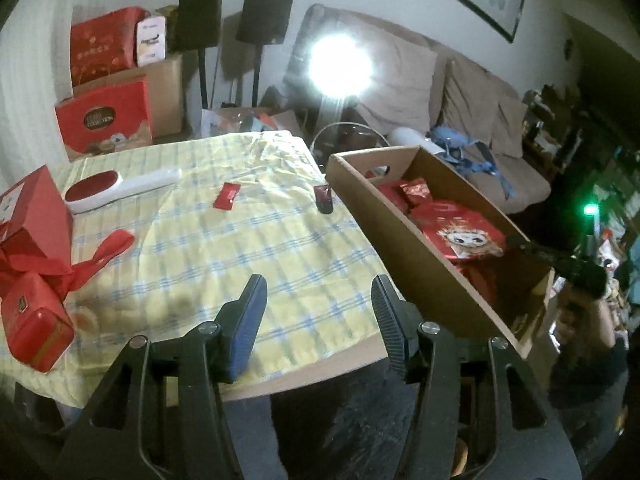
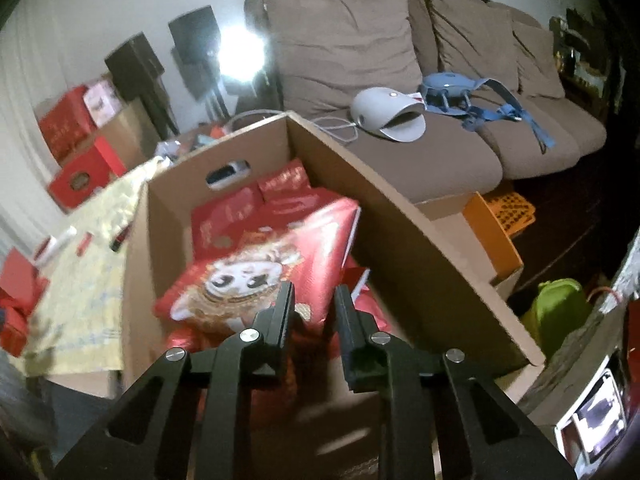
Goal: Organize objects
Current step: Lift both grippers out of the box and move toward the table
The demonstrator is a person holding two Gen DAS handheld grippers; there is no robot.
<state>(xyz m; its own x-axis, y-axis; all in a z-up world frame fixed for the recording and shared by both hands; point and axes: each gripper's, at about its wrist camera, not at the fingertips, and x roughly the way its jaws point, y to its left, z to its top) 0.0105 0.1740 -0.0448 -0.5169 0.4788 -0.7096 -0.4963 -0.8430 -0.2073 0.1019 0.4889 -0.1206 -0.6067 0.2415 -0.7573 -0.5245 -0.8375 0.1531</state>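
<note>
An open cardboard box (image 1: pixel 404 248) (image 2: pixel 404 240) stands at the right end of the table and holds red packages. On top lies a red bag with a cartoon face (image 1: pixel 460 236) (image 2: pixel 260 264). My right gripper (image 2: pixel 314 290) is over the box's near end, its jaws narrow and shut on the bag's near edge. My left gripper (image 1: pixel 319 284) hangs open and holds nothing, above the yellow checked tablecloth (image 1: pixel 224 264) near the front edge. A small red packet (image 1: pixel 227 196) and a dark red packet (image 1: pixel 323 199) lie farther back. A red tin (image 1: pixel 36 328) sits at the left.
A red gift box (image 1: pixel 32 212) with a ribbon and a white dish (image 1: pixel 94 192) lie at the table's left. Stacked red boxes (image 1: pixel 104 116), two speakers, a glaring lamp (image 1: pixel 340 66) and a brown sofa (image 2: pixel 440 152) stand behind. An orange crate (image 2: pixel 508 212) sits on the floor.
</note>
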